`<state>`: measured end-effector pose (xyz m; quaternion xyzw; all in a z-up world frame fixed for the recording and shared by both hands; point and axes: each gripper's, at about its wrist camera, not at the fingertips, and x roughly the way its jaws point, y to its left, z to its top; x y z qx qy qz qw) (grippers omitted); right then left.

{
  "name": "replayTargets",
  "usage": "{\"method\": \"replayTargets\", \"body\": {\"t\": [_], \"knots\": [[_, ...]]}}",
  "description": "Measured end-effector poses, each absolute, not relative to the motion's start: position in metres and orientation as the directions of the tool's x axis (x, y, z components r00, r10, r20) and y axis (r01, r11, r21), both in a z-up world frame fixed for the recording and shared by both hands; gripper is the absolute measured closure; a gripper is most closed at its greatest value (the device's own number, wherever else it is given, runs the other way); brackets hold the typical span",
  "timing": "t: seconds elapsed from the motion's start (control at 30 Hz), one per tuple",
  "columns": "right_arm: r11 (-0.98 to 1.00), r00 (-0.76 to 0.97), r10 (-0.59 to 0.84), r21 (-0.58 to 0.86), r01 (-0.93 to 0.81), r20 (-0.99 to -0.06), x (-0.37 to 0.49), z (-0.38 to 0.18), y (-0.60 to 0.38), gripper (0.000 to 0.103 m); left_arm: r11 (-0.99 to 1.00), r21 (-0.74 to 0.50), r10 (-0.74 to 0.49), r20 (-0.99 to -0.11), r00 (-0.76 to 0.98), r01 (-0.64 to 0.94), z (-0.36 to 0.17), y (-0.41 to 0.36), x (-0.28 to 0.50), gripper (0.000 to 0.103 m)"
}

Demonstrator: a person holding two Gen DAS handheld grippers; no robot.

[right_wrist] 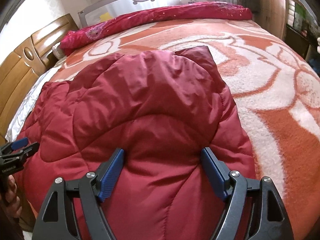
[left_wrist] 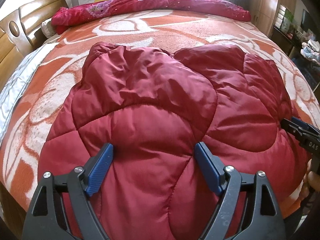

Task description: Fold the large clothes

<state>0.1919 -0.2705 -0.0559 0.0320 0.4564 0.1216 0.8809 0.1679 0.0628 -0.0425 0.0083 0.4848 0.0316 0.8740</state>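
A dark red quilted padded coat (left_wrist: 160,104) lies spread on the bed, partly folded, its far end bunched toward the headboard side. It also fills the right wrist view (right_wrist: 144,120). My left gripper (left_wrist: 154,148) is open, its blue pads (left_wrist: 100,166) wide apart just above the coat's near part. My right gripper (right_wrist: 163,153) is open too, over the coat's near right part, its blue pads (right_wrist: 214,172) apart. The right gripper also shows at the left wrist view's right edge (left_wrist: 300,130); the left gripper shows at the right wrist view's left edge (right_wrist: 18,148).
The bed carries an orange and white patterned blanket (left_wrist: 180,30). A rolled crimson quilt (left_wrist: 150,6) lies along the far side. A wooden headboard (left_wrist: 18,32) stands at the left. Shelves with clutter (left_wrist: 296,30) stand at the right.
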Motion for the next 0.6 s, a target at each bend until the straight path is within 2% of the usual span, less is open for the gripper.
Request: {"method": "replayTargets", "body": {"t": [0.23,0.6], "knots": [[0.970,0.557,0.236,0.157,-0.187,-0.796,0.191,-0.057,-0.269,0.025,0.998,0.053,0.066,-0.846,0.529,-0.040,-0.046,0.063,0.170,0.017],[0.967,0.545,0.247,0.170,-0.189,-0.801,0.194,-0.058,-0.272,0.024,0.994,-0.009,0.048,-0.852,0.521,-0.108,-0.041,0.095,0.185,0.016]]}}
